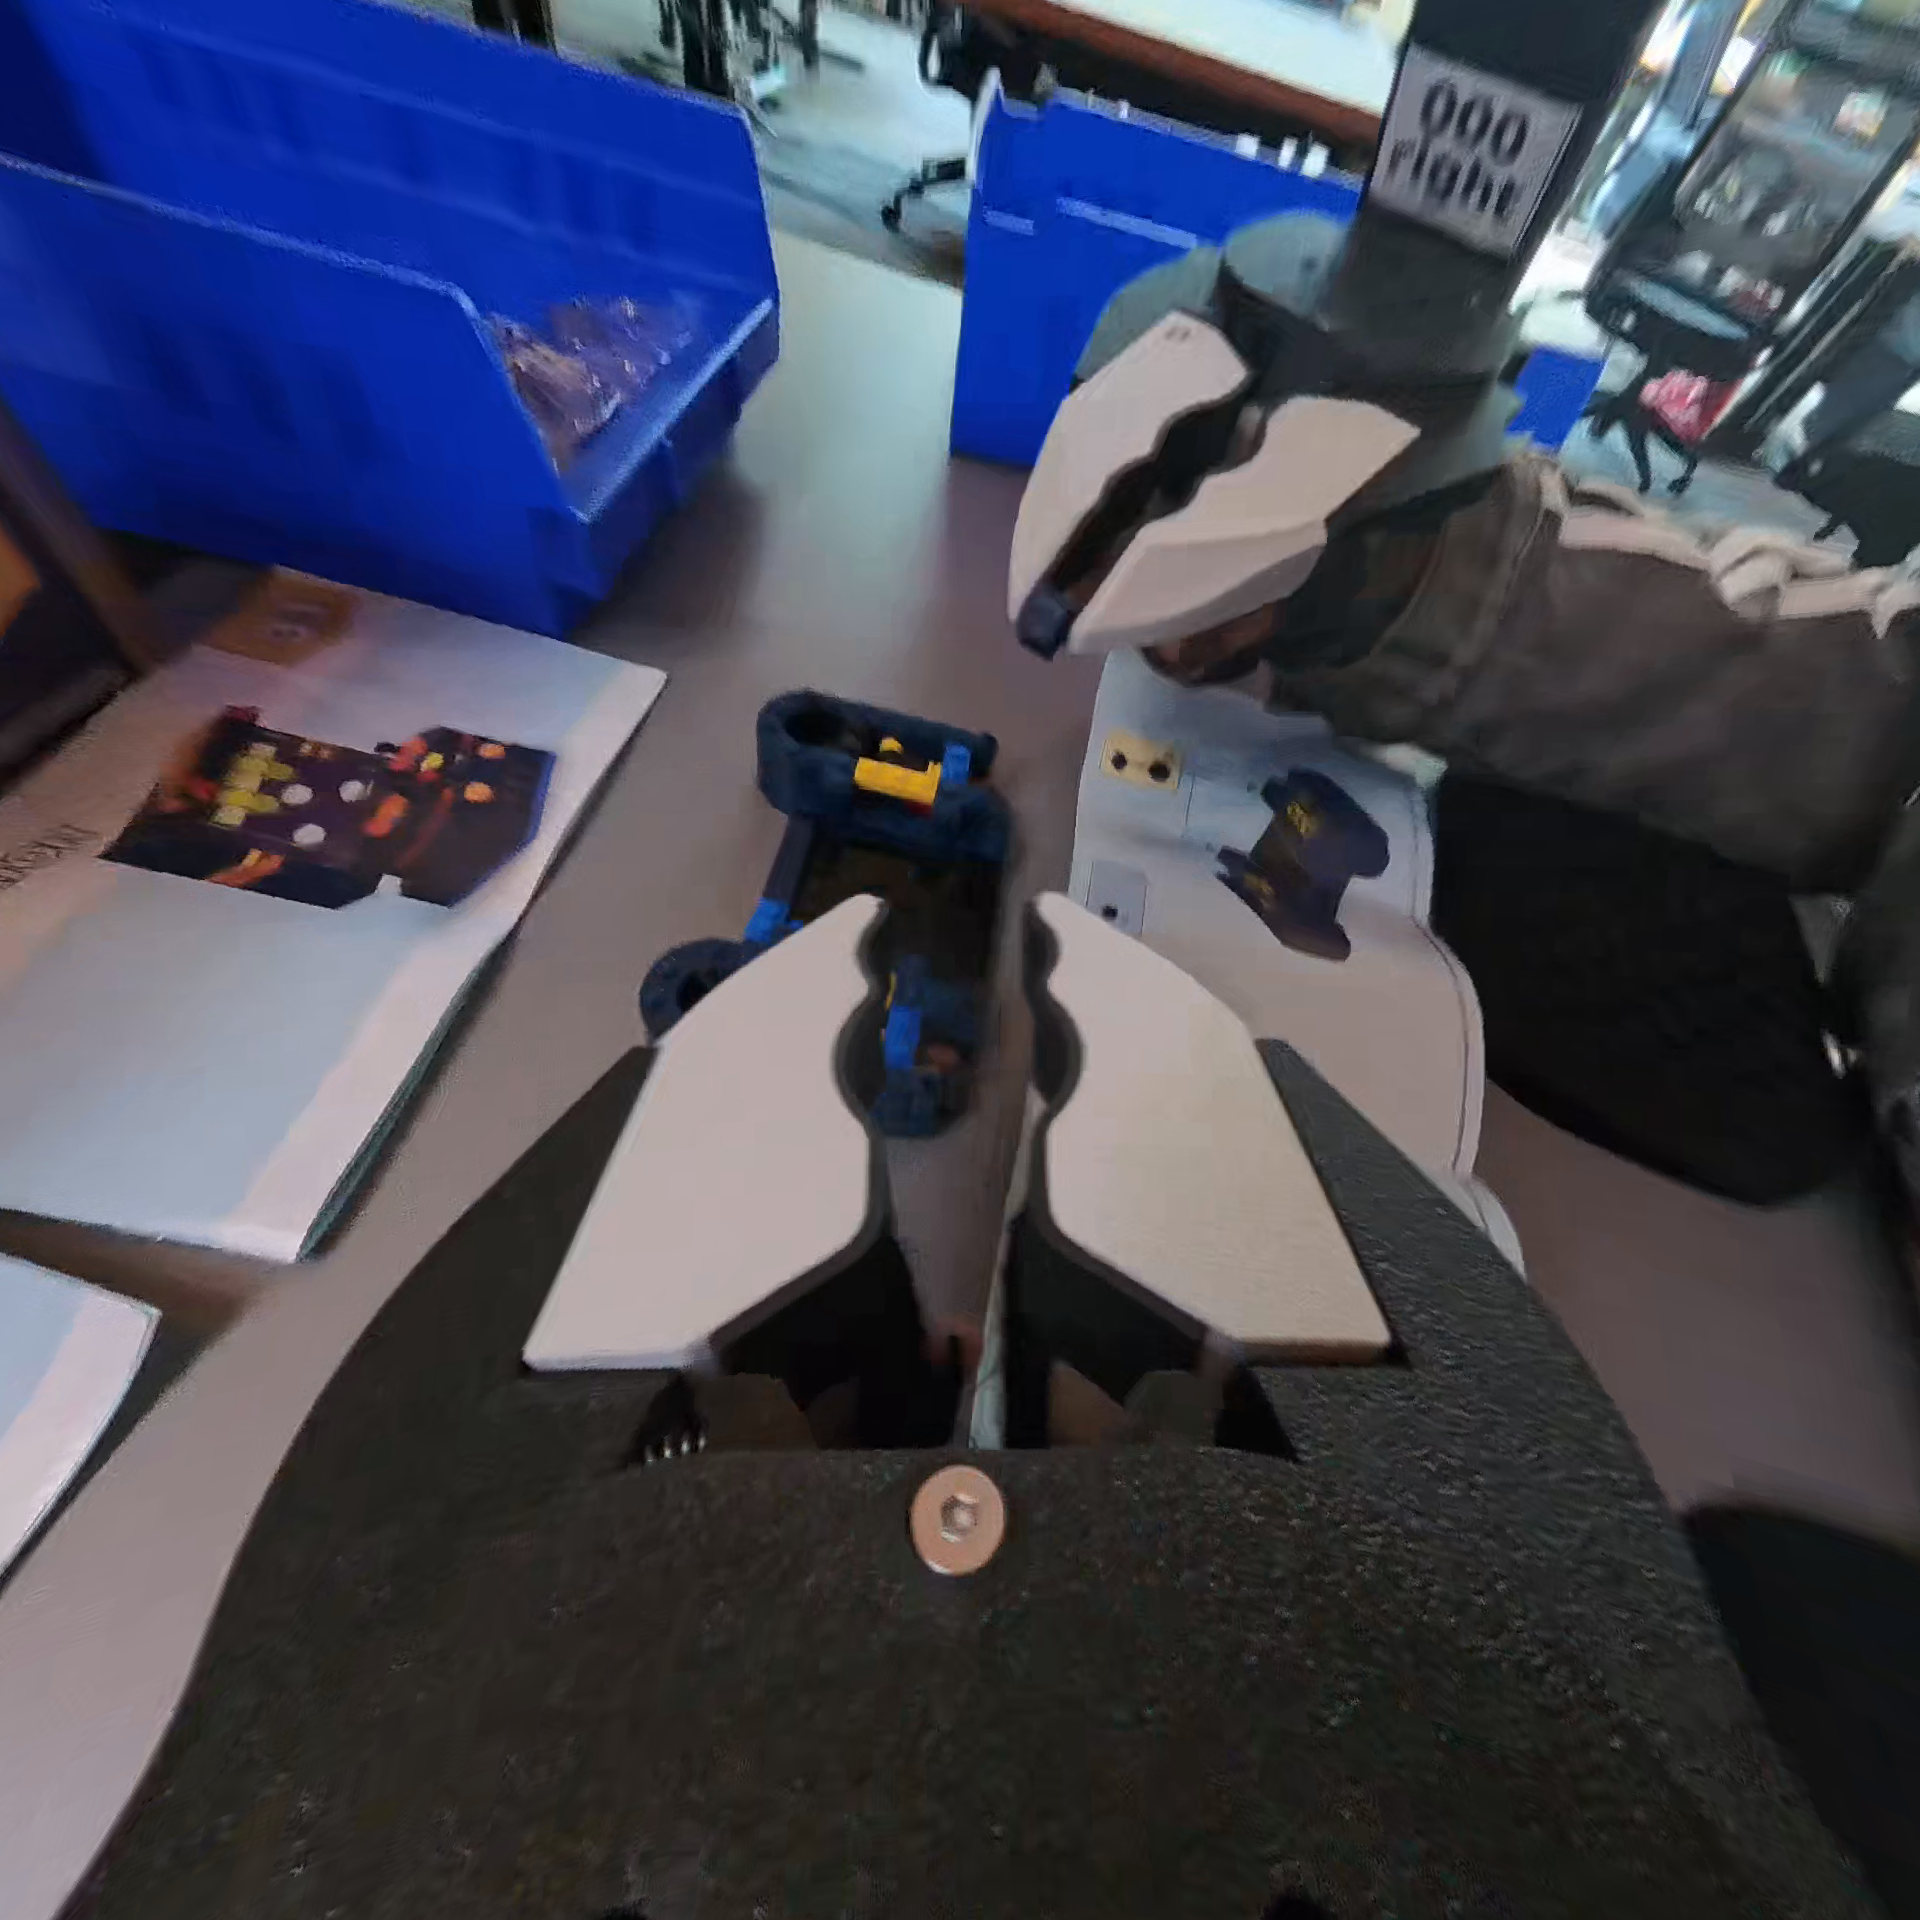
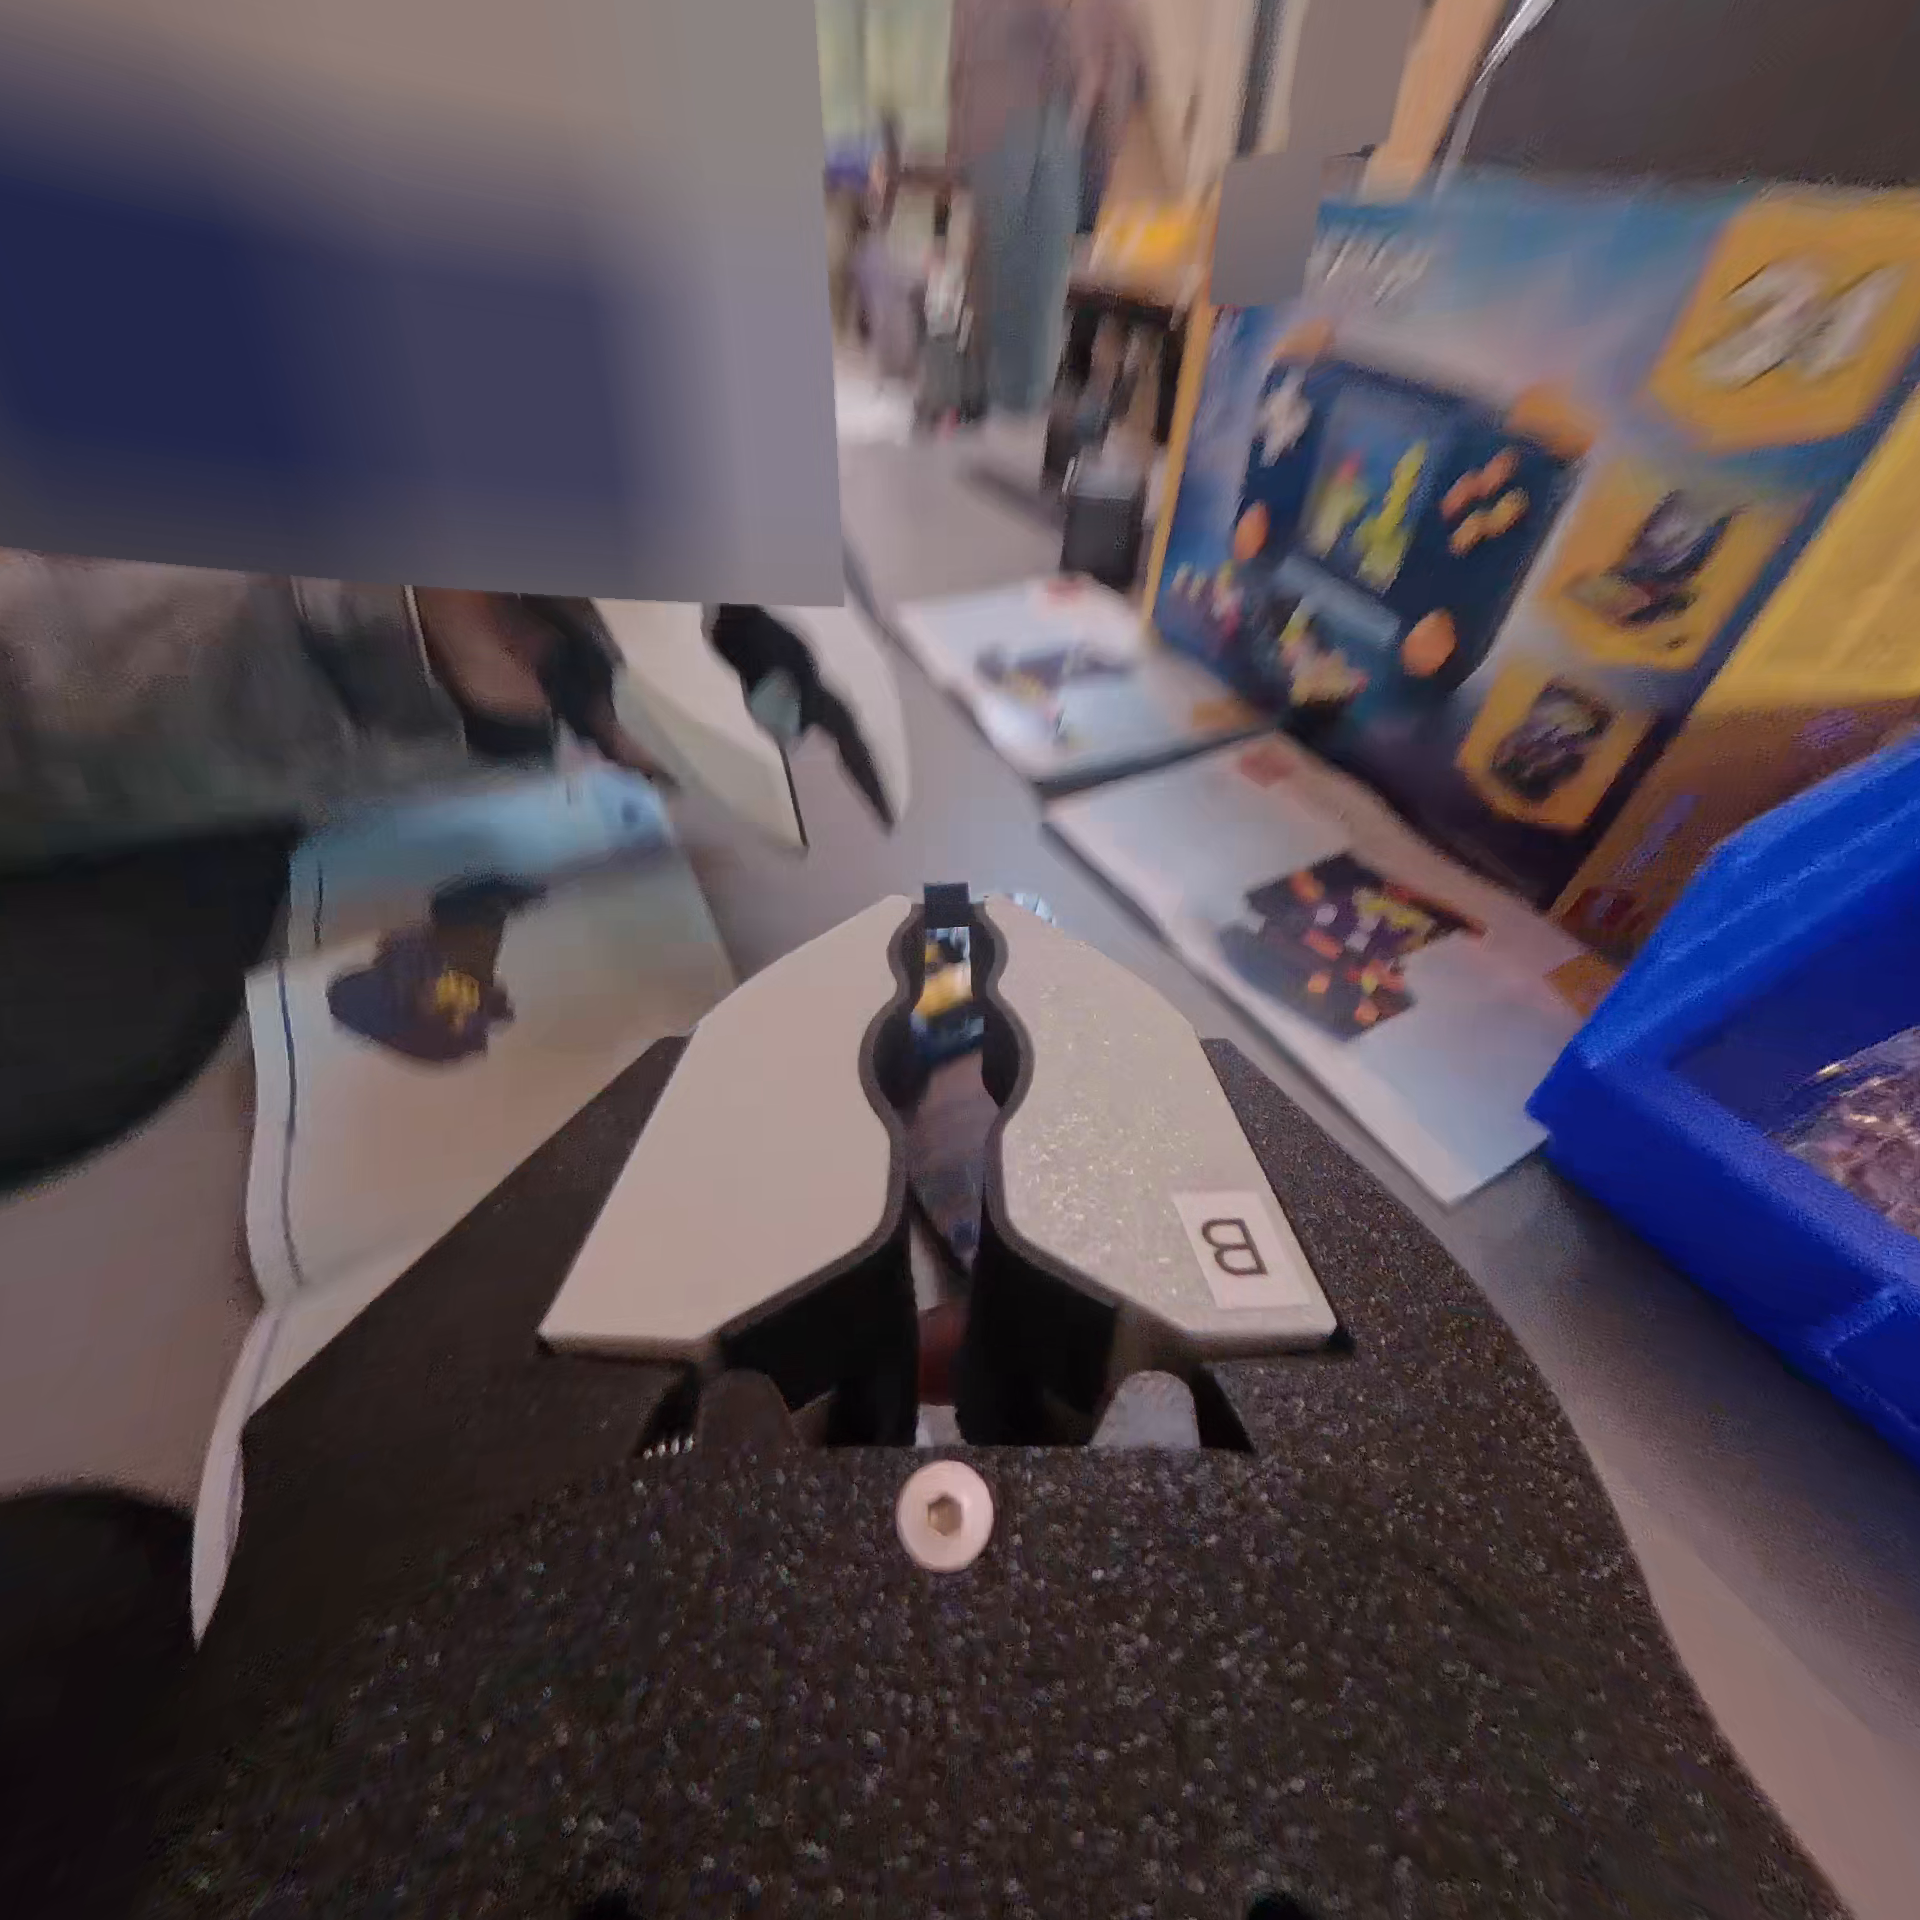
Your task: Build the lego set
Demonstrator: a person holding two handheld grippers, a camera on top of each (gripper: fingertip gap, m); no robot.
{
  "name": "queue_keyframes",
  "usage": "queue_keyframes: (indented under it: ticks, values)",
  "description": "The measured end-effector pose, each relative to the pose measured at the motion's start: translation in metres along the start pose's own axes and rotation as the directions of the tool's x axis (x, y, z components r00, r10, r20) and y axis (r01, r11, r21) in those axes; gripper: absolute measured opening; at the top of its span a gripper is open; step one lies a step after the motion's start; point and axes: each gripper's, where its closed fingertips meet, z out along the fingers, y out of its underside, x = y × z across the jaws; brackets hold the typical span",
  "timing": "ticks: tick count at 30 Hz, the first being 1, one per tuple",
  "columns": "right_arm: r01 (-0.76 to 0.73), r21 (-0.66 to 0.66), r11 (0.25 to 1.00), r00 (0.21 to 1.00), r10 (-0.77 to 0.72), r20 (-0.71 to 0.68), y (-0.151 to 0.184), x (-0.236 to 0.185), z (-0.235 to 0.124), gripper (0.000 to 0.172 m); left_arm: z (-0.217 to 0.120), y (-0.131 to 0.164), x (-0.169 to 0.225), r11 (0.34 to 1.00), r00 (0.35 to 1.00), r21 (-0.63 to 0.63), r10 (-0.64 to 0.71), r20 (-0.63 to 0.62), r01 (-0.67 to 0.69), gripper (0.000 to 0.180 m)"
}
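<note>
**A:** What have I got on the left side?

**B:** From my left gripper [image 1: 956,914] I see the fingers [image 1: 790,997] parted a little, with nothing pinched between them. They hang just over the near end of a dark blue brick model [image 1: 883,821] lying on the grey surface [image 1: 873,540]. The model has yellow and bright blue pieces, and a round dark part sticks out at its left side.

**A:** And the right?

**B:** My right gripper [image 2: 948,906] has its fingers [image 2: 1081,1039] nearly together, pinching a small dark brick [image 2: 945,900] at the very tips. In the left view that gripper sits above the open booklet [image 1: 1278,831], beyond and to the right of the model, clear of it.

**A:** What lies around?

**B:** A second booklet [image 1: 312,935] lies open to the model's left. Blue bins [image 1: 343,343] stand behind it, one with clear bags inside. A colourful box [image 2: 1455,499] stands behind the booklets in the right view. Everything is motion-blurred.
</note>
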Motion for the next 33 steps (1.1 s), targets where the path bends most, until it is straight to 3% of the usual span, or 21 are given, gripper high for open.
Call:
queue_keyframes:
  ticks: [2,7,10,19,33]
  values:
    - [0.075,-0.171,0.982,0.997,-0.068,0.047,0.020,-0.008,0.007,0.007,-0.004,0.011,-0.007,0.998,0.999,-0.068,0.020,0.040,-0.018,0.049]
    - [0.195,-0.366,0.910,0.964,-0.110,0.241,0.042,-0.026,0.026,0.007,-0.002,0.024,-0.009,0.993,0.999,-0.113,0.026,0.038,-0.022,0.049]
    - [0.265,-0.387,0.883,0.947,-0.164,0.275,0.050,-0.021,0.039,0.008,0.002,0.040,-0.014,0.979,0.995,-0.194,0.073,0.067,-0.059,0.048]
    - [0.362,-0.431,0.826,0.924,-0.257,0.285,0.061,-0.018,0.039,0.008,0.009,0.050,-0.013,0.973,0.998,-0.229,0.025,0.049,-0.013,0.046]
    - [0.486,-0.555,0.675,0.874,-0.365,0.321,0.068,-0.016,0.043,0.007,0.013,0.056,-0.011,0.969,0.999,-0.247,0.021,0.036,-0.011,0.036]
